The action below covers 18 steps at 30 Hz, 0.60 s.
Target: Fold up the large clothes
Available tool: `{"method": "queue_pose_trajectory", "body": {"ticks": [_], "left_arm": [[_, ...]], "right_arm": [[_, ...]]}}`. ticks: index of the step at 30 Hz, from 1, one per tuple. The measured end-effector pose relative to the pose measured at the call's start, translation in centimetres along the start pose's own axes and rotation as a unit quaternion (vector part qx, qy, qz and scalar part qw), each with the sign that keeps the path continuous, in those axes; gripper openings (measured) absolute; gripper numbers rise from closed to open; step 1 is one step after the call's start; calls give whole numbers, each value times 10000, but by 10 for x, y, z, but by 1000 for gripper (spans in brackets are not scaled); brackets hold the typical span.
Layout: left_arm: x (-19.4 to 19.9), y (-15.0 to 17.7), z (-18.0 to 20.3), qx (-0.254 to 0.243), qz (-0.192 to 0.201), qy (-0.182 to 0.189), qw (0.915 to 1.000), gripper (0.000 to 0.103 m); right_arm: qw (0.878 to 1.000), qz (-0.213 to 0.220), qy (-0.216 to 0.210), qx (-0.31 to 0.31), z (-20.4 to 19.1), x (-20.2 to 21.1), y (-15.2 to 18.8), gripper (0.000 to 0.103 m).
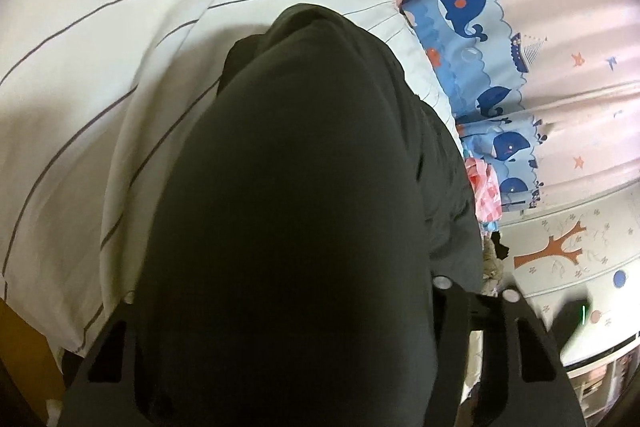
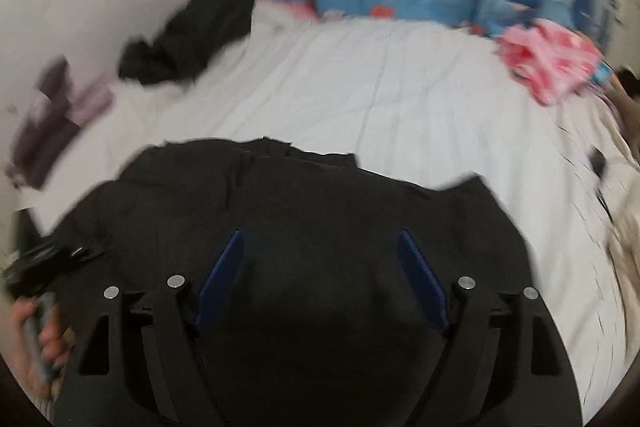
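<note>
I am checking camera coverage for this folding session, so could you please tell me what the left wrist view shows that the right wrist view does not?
Only the left wrist view shows the wall with an orange tree decal and the grey stripes on the white bedding, with dark cloth filling the space between the left gripper fingers.

Only the right wrist view shows a purple garment, a hand at the lower left, and the right gripper open above the cloth.

Both show the black garment, a second dark bundle, the whale-print curtain and pink fabric.

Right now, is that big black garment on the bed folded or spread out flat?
Folded, at least partly: in the right wrist view the black garment shows stacked layered edges on the white bed.
</note>
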<state>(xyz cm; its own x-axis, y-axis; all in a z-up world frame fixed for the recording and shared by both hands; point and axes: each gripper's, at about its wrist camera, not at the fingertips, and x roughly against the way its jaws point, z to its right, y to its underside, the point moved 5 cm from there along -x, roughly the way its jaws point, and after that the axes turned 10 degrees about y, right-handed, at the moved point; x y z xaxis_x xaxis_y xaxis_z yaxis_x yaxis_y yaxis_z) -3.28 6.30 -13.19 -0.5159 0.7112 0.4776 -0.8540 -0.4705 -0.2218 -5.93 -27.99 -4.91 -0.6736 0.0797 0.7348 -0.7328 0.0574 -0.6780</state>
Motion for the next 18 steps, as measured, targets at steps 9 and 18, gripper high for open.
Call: {"method": "queue_pose_trajectory", "body": {"ticks": [9,18], "left_arm": [[-4,7,9,-543,-41,-125,9984,53],[6,11,0,-462,-25,-86,9989,52]], "right_arm": [[9913,-1082,523,542,-32,-125,24,82],[9945,-479,424,824,-35,-36,41,84]]}}
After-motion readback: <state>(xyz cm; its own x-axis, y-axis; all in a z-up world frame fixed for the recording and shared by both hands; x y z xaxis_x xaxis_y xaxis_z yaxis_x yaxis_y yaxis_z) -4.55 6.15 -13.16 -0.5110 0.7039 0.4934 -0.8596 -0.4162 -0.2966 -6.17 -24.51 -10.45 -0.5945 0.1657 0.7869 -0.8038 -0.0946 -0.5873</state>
